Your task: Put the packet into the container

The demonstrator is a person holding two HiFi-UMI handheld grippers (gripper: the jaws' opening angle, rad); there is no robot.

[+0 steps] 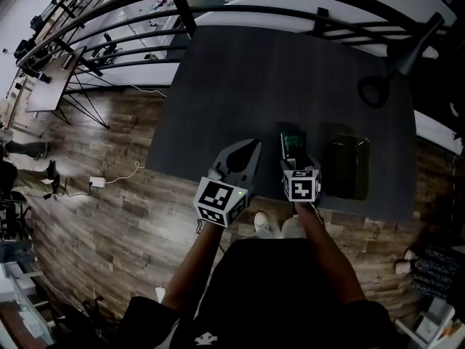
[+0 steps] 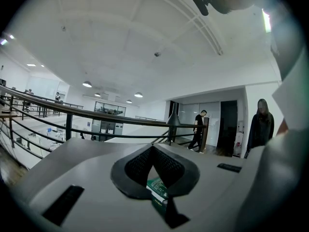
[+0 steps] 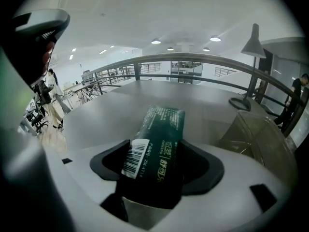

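Note:
A dark green packet [image 1: 293, 142] with a white barcode label [image 3: 135, 158] lies lengthwise between the jaws of my right gripper [image 1: 295, 155], near the front edge of the dark table [image 1: 240, 86]. In the right gripper view both pads close in on the packet [image 3: 161, 134] from its sides, so my right gripper [image 3: 157, 151] is shut on it. Just to its right stands the dark, see-through container [image 1: 347, 167] [image 3: 260, 134]. My left gripper [image 1: 251, 150] hovers to the left of the packet with its tips together [image 2: 153, 149] and holds nothing. A sliver of green [image 2: 157, 185] shows through the gap behind its tips.
A black desk lamp [image 1: 378, 89] [image 3: 253, 47] stands at the table's back right, beyond the container. A curved black railing [image 1: 218, 9] runs behind the table. The person's shoes [image 1: 280, 226] are at the front edge. People stand and walk in the background of the left gripper view.

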